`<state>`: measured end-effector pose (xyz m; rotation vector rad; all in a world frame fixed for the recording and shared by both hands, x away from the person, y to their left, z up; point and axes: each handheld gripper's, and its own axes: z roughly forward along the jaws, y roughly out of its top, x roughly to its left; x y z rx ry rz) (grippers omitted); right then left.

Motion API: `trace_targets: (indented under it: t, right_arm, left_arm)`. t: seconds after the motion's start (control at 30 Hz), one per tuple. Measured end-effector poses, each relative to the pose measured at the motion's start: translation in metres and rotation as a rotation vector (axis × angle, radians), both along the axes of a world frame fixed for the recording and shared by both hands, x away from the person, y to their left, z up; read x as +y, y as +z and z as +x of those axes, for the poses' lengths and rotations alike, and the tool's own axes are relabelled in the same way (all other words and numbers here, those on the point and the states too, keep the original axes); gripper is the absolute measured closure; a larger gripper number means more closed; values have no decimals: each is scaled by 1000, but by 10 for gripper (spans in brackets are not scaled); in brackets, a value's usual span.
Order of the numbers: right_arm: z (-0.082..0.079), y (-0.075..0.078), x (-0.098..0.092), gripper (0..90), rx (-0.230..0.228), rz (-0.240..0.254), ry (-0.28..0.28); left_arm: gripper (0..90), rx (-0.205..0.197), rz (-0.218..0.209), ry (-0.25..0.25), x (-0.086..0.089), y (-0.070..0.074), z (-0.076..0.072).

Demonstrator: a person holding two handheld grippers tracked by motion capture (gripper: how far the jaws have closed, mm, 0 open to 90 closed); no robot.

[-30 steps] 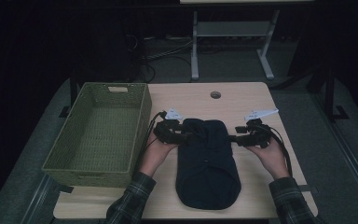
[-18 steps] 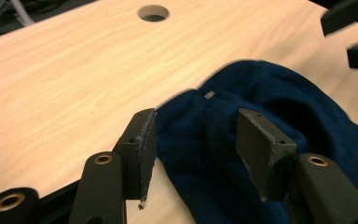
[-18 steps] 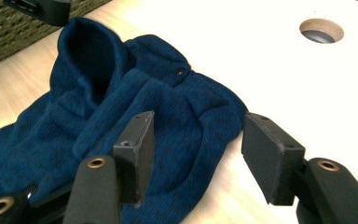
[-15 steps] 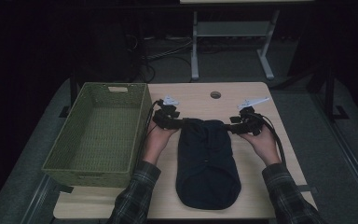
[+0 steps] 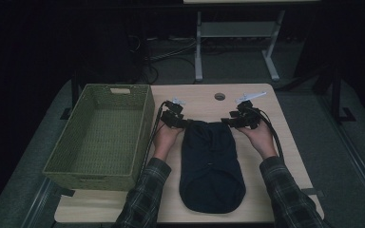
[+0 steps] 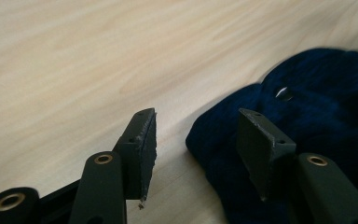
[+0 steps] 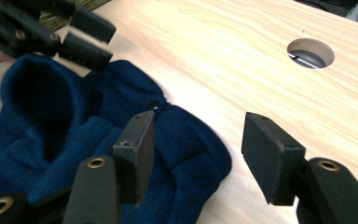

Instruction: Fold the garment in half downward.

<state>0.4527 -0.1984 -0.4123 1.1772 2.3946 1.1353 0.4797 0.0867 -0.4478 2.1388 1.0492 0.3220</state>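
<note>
On the light wooden table (image 5: 266, 156) a folded navy knit garment (image 5: 210, 166) lies lengthwise, its narrower end pointing to the far side and its rounded end close to the near edge. At that far end the left gripper (image 5: 186, 124) sits just beside the garment's left corner, and the right gripper (image 5: 225, 122) just beside its right corner. From the left gripper view, its jaws stand apart, one over bare wood and the other over the knit edge (image 6: 307, 140), pressing nothing. From the right gripper view, that gripper's jaws also stand apart, one over the fabric (image 7: 74, 140), the other over bare wood. A round cable hole (image 5: 219, 96) lies farther off. An olive woven basket (image 5: 142, 123) stands left of the garment.
</note>
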Motion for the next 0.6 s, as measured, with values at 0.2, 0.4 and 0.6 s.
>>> trace_targets:
  t: [0.2, 0.4, 0.6]
  right_arm:
    - [16, -4, 0, 445, 11, -10, -22]
    - [33, -23, 1, 448, 65, -16, -54]
    - [41, -37, 6, 467, 98, -69, -53]
  left_arm:
    - [484, 33, 12, -5, 0, -13, 6]
    - [520, 47, 9, -18, 0, -15, 8]
    - [533, 61, -11, -18, 1, -17, 9]
